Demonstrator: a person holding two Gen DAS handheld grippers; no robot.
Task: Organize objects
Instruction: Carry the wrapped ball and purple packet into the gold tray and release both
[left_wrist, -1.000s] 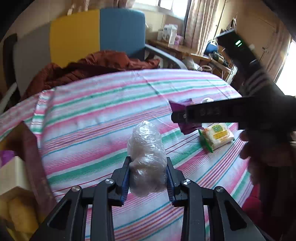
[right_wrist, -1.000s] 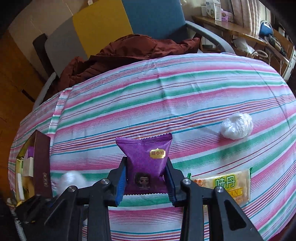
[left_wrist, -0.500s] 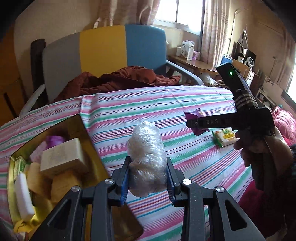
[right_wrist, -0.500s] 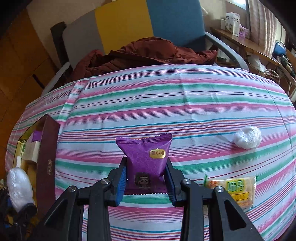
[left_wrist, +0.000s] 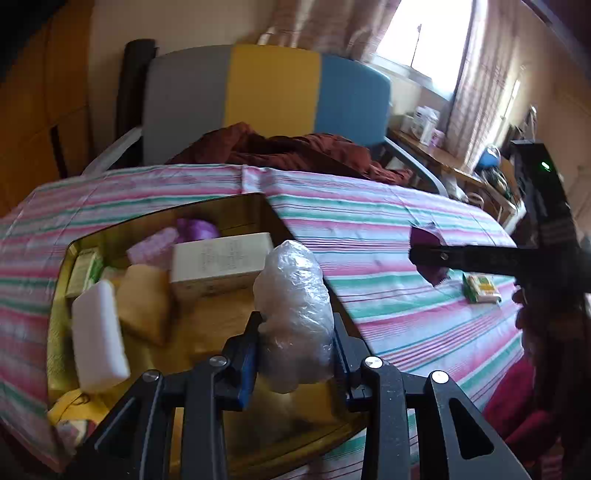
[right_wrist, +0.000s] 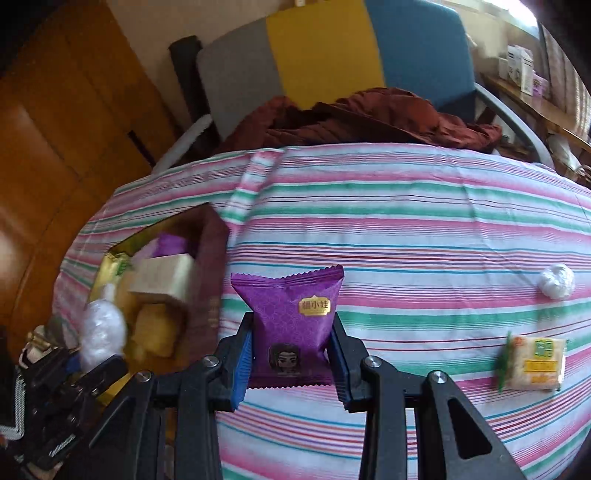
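My left gripper (left_wrist: 293, 349) is shut on a clear plastic-wrapped bundle (left_wrist: 293, 314) and holds it above the near right part of the open gold-lined box (left_wrist: 221, 208). The box holds several snacks, a cream carton (left_wrist: 221, 258) and a white block (left_wrist: 98, 334). My right gripper (right_wrist: 291, 356) is shut on a purple snack packet (right_wrist: 290, 317), held above the striped tablecloth just right of the box (right_wrist: 210, 273). The left gripper with its bundle (right_wrist: 101, 330) shows at the lower left of the right wrist view.
A white wrapped ball (right_wrist: 557, 281) and a yellow-green snack packet (right_wrist: 535, 363) lie on the cloth at the right. A chair with a brown jacket (right_wrist: 369, 118) stands behind the table. A wooden cabinet (right_wrist: 55, 129) is at the left.
My left gripper has carried the bundle left, from over the cloth to over the box. My right gripper, still holding the purple packet, has shifted left toward the box.
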